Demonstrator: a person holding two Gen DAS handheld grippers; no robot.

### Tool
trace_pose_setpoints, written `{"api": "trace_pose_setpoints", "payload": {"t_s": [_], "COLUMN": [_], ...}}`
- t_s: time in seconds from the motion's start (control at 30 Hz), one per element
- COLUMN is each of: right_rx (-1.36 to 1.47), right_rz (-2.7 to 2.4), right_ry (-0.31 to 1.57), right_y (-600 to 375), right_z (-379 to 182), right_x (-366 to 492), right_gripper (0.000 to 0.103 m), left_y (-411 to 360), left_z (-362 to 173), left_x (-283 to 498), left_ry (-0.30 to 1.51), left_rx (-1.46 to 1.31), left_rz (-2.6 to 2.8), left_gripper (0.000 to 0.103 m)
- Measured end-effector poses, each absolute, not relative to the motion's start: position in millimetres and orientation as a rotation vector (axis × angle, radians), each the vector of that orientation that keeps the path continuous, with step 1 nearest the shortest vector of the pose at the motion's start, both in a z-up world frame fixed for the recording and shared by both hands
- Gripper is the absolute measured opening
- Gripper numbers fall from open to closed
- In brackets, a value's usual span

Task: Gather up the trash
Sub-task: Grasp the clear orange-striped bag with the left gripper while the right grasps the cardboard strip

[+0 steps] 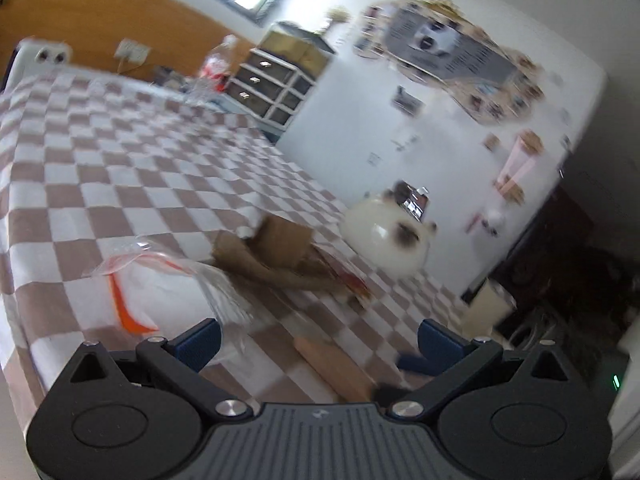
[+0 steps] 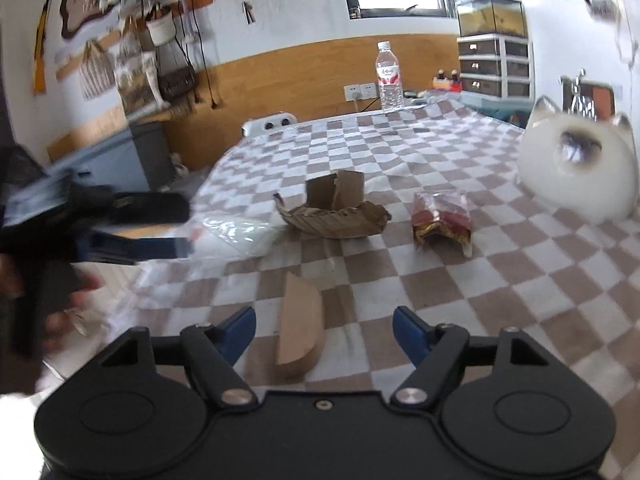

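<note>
trouble is most likely to come from the clear plastic bag (image 2: 236,236), which lies limp on the checked counter (image 2: 480,300) at about ten o'clock in the right wrist view. the left tool (image 1: 318,338) is spread wide and holds nothing; the bag (image 1: 160,288) sits just beyond its left finger, at about eleven o'clock in its own view. the film looks thin and slack, so i judge that a pinch could catch only one layer, or drag the tablecloth up with it. this view is also smeared with motion blur, so the aim of any close is uncertain.

the right tool (image 2: 324,330) is also wide and empty. a tan cardboard scrap (image 2: 300,332) lies flat on the cloth between its fingers, at twelve o'clock. flat card may slide away or stay pressed to the cloth if the fingers close above its edge.

further off at twelve o'clock is a torn brown cardboard piece (image 2: 336,212), and at one o'clock a crumpled red wrapper (image 2: 442,220), apart from each other. the white cat-shaped ornament (image 2: 576,172) stands near the wrapper at two o'clock, and a careless reach there could knock it. the two tools work close together at the bag side, so they could collide.
</note>
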State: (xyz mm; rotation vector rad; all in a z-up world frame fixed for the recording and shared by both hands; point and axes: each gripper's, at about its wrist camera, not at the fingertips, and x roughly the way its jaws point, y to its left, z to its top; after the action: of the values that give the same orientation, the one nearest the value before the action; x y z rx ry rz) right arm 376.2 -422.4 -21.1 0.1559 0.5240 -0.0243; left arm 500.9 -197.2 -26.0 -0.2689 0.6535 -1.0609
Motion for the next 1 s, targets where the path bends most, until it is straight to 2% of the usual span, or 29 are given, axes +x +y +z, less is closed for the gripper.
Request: {"api": "trace_pose_setpoints", "payload": {"t_s": [0.03,0.1,0.27,0.33,0.4,0.47,0.53,0.73,0.8,0.83,0.87,1.0], "right_rx": [0.124,0.117,0.126,0.106,0.084,0.088,0.105,0.100,0.099,0.100,0.102,0.108], "right_rz": [-0.035,-0.016,0.006,-0.002,-0.013,-0.007,-0.002,-0.023,-0.028,-0.028,-0.029,-0.039], "right_ry": [0.533,0.565,0.598,0.597,0.597,0.589,0.587,0.576,0.574,0.574,0.575,0.575], "right_y": [-419.5,-417.7,-411.8,-407.5,-403.7,-402.7,-403.1,-399.8,-399.0,-398.4,-398.0,-397.3], "right_z": [-22.9,-26.4,-29.5,-29.0,-28.9,-28.1,-28.0,-25.7,-25.1,-25.3,-25.4,-24.8], "right_x": [379.9,387.5,400.4,401.3,401.1,398.7,395.5,385.4,381.4,379.4,377.2,369.6], "right_gripper": [0.073,0.064,0.060,0.051,0.036,0.026,0.026,0.026,0.025,0.025,0.025,0.025], "left_y": [-197.6,-196.0,-192.7,-192.7,-194.0,-193.8,-193.0,-191.3,-191.9,-192.4,-192.8,-190.4], "left_z": [-25.3,-24.1,-16.3,-16.3,-17.0,-21.1,-28.5,-41.3,-40.7,-40.4,-40.0,-34.0], "left_x": [495.9,495.7,517.6,528.2,536.2,543.1,549.8,554.0,552.4,551.0,549.1,534.4], "left_ry": [0.644,0.651,0.664,0.677,0.689,0.705,0.728,0.725,0.728,0.732,0.738,0.726], "left_rx": [-0.260,-0.284,-0.381,-0.435,-0.478,-0.546,-0.628,-0.749,-0.734,-0.719,-0.701,-0.639], "left_rz": [-1.049,-1.015,-0.852,-0.788,-0.732,-0.682,-0.655,-0.582,-0.562,-0.553,-0.545,-0.555], "left_gripper": [0.103,0.103,0.103,0.103,0.103,0.102,0.101,0.062,0.041,0.034,0.018,0.011]}}
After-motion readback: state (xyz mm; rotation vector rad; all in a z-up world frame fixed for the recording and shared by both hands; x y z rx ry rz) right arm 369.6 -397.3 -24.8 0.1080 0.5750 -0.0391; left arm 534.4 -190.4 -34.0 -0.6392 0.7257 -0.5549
